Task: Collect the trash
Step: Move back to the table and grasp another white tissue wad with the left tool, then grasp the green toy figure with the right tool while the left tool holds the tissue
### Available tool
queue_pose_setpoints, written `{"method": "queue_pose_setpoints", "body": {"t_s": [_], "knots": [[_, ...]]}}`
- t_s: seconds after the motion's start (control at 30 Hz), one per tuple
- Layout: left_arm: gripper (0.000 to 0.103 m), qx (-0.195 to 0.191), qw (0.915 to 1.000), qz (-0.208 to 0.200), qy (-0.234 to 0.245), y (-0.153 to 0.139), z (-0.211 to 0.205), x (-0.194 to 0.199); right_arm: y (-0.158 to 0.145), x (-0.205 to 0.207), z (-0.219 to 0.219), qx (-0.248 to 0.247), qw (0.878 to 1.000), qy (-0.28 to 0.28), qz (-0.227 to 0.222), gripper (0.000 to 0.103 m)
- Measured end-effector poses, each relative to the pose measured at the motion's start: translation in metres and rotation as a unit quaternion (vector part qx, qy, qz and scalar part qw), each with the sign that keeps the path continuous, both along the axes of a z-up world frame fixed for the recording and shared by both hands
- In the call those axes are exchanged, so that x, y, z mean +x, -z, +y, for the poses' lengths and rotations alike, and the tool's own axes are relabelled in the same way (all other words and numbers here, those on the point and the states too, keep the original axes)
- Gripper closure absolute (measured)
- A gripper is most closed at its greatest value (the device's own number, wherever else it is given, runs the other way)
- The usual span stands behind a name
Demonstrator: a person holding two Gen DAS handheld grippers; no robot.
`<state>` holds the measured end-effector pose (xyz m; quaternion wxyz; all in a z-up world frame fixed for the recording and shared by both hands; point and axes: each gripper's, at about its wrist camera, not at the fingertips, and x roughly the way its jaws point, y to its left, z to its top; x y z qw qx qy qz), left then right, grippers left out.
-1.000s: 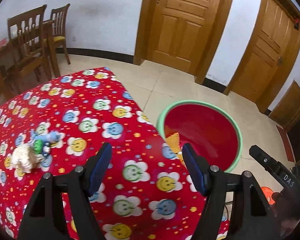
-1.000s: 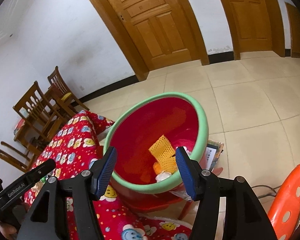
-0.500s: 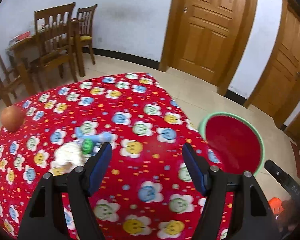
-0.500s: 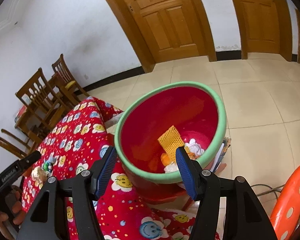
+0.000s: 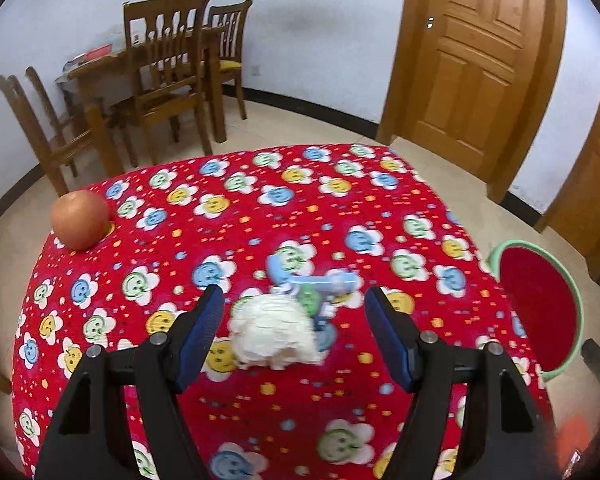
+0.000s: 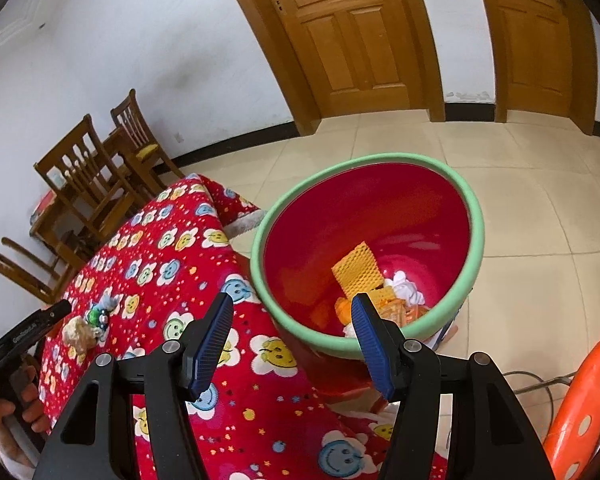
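Observation:
A crumpled white paper wad lies on the red flowered tablecloth, touching a blue and green plastic toy piece. My left gripper hangs just above and in front of the wad, jaws open and apart from it. The same wad and toy piece show small at the left of the right wrist view. A red bin with a green rim stands beside the table, holding orange mesh and white scraps. My right gripper is open over the table's corner by the bin, with nothing held.
An orange fruit sits at the table's far left edge. Wooden chairs and a small table stand by the wall. An orange plastic stool is at the right, a person's hand at the left. Wooden doors lie beyond.
The left gripper swung left from the bin side toward the paper wad, which now lies between its fingertips in view. The right gripper drifted slightly, and the bin shifted right in its view.

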<state>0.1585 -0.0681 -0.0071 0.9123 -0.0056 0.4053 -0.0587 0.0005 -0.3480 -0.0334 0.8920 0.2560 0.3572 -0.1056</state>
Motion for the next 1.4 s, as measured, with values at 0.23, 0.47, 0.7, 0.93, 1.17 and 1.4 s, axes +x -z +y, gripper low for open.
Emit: {"method": "queue_pose_setpoints", "body": {"t_s": [0.23, 0.47, 0.7, 0.93, 1.17, 1.4], "knots": [[0.031, -0.005, 0.9995, 0.027, -0.012, 0.021, 0.015, 0.009, -0.001, 0.009, 0.013, -0.006, 1.000, -0.013, 0.005, 0.040], [0.052, -0.032, 0.9985, 0.044, 0.000, 0.032, 0.024, 0.008, -0.004, 0.018, 0.028, -0.014, 0.999, -0.029, 0.009, 0.040], [0.065, -0.059, 0.9971, 0.048, 0.004, 0.031, 0.036, 0.004, -0.010, 0.029, 0.050, -0.022, 0.998, -0.053, 0.009, 0.040], [0.066, -0.069, 0.9972, 0.024, -0.012, 0.015, 0.060, -0.005, -0.017, 0.047, 0.082, -0.030, 0.995, -0.093, 0.005, 0.040], [0.066, -0.055, 0.9966, 0.011, -0.061, 0.012, 0.090, -0.009, -0.021, 0.068, 0.123, -0.037, 0.990, -0.137, 0.005, 0.040], [0.066, -0.056, 0.9923, 0.006, -0.110, 0.019, 0.120, -0.006, -0.016, 0.094, 0.168, -0.035, 0.983, -0.178, 0.014, 0.040]]}}
